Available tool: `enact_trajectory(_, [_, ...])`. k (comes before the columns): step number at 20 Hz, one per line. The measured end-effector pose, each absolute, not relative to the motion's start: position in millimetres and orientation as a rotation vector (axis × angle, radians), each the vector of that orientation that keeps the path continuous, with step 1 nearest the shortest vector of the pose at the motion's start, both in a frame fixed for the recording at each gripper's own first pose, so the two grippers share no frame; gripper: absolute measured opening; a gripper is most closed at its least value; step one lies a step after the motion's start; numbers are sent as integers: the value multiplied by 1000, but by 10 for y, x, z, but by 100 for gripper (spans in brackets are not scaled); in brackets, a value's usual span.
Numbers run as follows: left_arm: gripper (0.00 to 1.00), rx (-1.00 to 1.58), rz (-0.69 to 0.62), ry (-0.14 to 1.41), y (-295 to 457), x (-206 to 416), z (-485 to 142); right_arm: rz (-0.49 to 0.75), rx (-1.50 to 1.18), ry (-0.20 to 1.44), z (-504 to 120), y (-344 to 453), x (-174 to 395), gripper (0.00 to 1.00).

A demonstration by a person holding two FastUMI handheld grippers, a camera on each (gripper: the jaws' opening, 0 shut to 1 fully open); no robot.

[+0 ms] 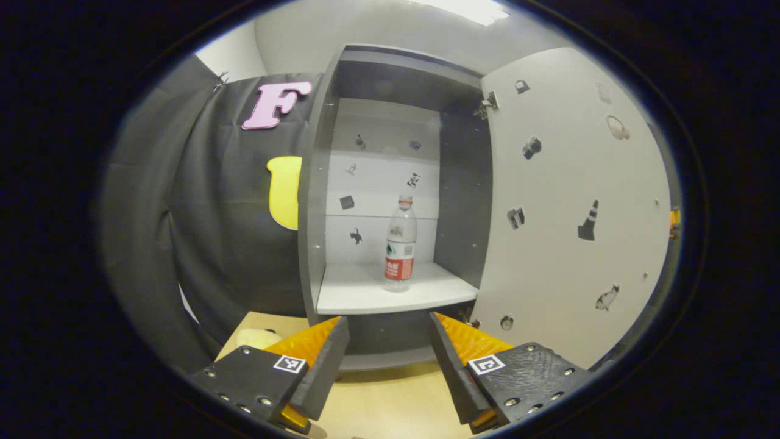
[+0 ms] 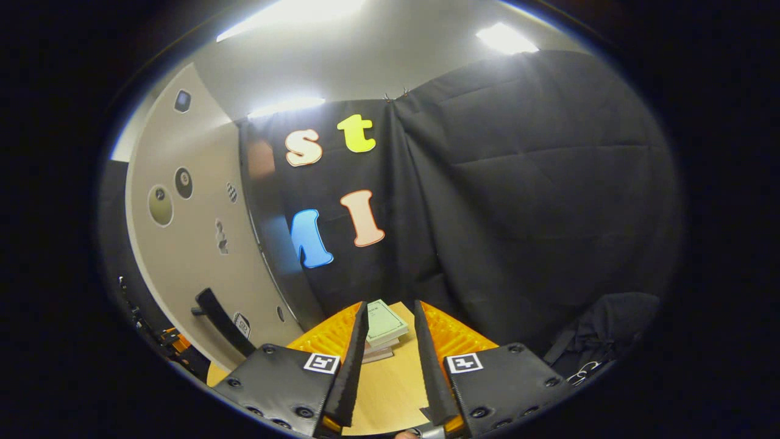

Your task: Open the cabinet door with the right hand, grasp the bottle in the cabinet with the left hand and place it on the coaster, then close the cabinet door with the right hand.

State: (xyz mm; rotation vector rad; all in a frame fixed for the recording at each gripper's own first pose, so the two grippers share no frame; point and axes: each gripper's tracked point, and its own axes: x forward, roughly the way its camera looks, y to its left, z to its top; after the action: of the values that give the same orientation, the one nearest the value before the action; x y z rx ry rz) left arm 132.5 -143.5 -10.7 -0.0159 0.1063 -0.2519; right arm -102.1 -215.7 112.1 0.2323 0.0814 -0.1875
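left gripper (image 1: 389,341) gapes wide and empty before the bottle (image 1: 400,244); right gripper (image 2: 390,341) narrowly parted, empty.

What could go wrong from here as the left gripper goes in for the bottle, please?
The bottle stands upright and tall on the cabinet shelf; a finger of the open left gripper nudging it off-centre could tip it over. The open cabinet door hangs close on that side, so a wide approach might bump it. The right gripper holds nothing, so the door could drift.

Black cloth wall (image 2: 536,183), pale wooden table (image 1: 396,402), bright ceiling lights (image 2: 506,38)
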Motion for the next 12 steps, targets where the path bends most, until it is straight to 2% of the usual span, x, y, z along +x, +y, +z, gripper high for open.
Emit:
enact_trajectory(2, [84, -33, -250, 87, -1452, 1565, 64, -174, 253, 63, 1130, -2221, -809, 60])
enact_trajectory(3, [82, -42, -245, 78, -1454, 1701, 152, -163, 259, 67, 1105, -2231, -714, 81])
enact_trajectory(4, [81, -45, -238, 71, -1448, 1826, 226, -157, 259, 75, 1084, -2236, -616, 66])
enact_trajectory(5, [81, -46, -233, 64, -1455, 1961, 277, -158, 252, 81, 1067, -2274, -491, 66])
enact_trajectory(6, [81, -45, -227, 61, -1460, 2103, 321, -144, 242, 97, 1041, -2268, -374, 84])
enact_trajectory(7, [78, -43, -224, 60, -1474, 2222, 350, -129, 229, 119, 985, -2234, -263, 76])
enact_trajectory(8, [78, -37, -227, 59, -1517, 2347, 367, -118, 212, 128, 967, -2220, -155, 84])
enact_trajectory(11, [81, -28, -245, 46, -1647, 2644, 435, -91, 171, 149, 859, -2192, 156, 98])
enact_trajectory(12, [78, -17, -251, 44, -1697, 2741, 442, -84, 171, 154, 844, -2185, 245, 98])
